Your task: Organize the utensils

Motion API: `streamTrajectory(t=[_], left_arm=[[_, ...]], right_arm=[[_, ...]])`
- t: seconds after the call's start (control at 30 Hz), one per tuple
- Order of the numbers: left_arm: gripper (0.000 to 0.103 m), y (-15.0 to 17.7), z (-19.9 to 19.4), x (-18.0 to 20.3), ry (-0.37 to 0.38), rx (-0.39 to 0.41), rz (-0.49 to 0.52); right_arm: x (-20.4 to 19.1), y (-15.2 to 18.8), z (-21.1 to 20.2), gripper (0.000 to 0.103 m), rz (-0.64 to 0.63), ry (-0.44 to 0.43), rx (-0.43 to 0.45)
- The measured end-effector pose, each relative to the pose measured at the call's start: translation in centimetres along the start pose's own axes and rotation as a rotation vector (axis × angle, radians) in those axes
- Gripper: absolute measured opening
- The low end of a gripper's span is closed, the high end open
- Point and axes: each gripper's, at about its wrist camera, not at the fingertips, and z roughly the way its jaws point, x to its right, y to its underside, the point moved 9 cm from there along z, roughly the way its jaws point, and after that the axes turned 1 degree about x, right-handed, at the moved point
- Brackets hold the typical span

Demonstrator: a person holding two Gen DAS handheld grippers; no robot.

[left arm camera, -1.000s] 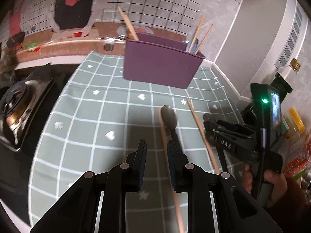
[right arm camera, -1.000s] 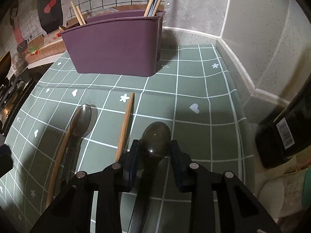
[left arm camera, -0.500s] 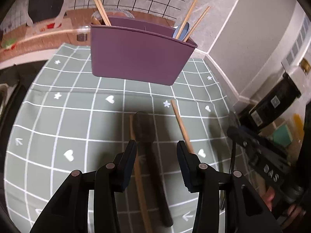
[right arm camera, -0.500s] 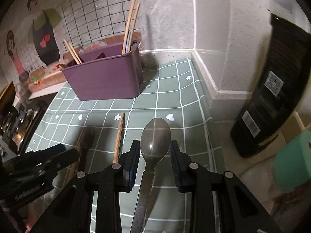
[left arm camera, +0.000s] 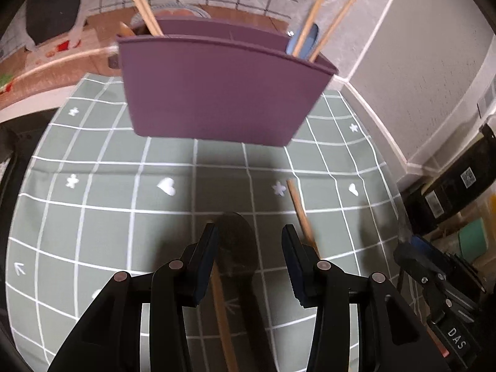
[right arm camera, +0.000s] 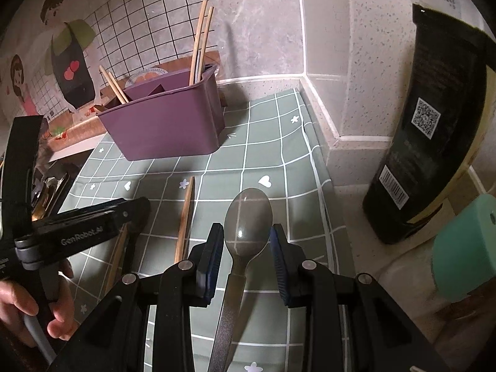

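Your right tool [right arm camera: 246, 245] held a translucent grey spoon [right arm camera: 248, 220] between its blue pads; whether they gripped the bowl or the handle below was hard to tell. The spoon's long axis ran along the fingers, its smooth oval bowl pointing forward toward the back wall and its flat metal-looking handle trailing back under the tool.

Your left tool [left arm camera: 249, 260] stood wide, pads apart and touching nothing, above a dark spoon [left arm camera: 237, 241] that lay on the green grid-patterned cloth [left arm camera: 102, 192] covering the bench, bowl aimed at the purple bin [left arm camera: 217, 90]. A wooden chopstick [left arm camera: 221, 316] lay just beside that spoon, roughly parallel to it, and a second chopstick [left arm camera: 299, 210] lay further right, its tip also toward the bin. The bin was matte, straight-walled plastic with dividers, with upright chopsticks [right arm camera: 200, 43] leaning in its end compartments.
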Motion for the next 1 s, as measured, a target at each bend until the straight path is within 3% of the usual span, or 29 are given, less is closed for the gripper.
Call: streamTrajectory(t=[0.1,0.23,0.43,0.67,1.0], left_arm=[[0.044,0.4,0.1,0.2,0.012,-0.007,0.016],[0.044,0.0,-0.8,-0.9,-0.024,0.042,-0.011],[0.044,0.3,0.3,-1.1,-0.006,-0.008,-0.021],[0.044,0.7,0.4,0.7,0.028,-0.004,0.04],[0.044,0.2,1.4,0.4,-0.061,-0.026,0.07]], right_arm=[[-0.1,-0.1,0.0,0.029,-0.002,0.001,0.0],[-0.1,0.0,0.0,0.029,0.003,0.001,-0.002],[-0.4,0.1,0.4,0.029,0.001,-0.006,-0.014],[-0.5,0.1,0.3,0.029,-0.007,-0.008,-0.012],[-0.4,0.1,0.5,0.029,-0.006,-0.007,-0.014]])
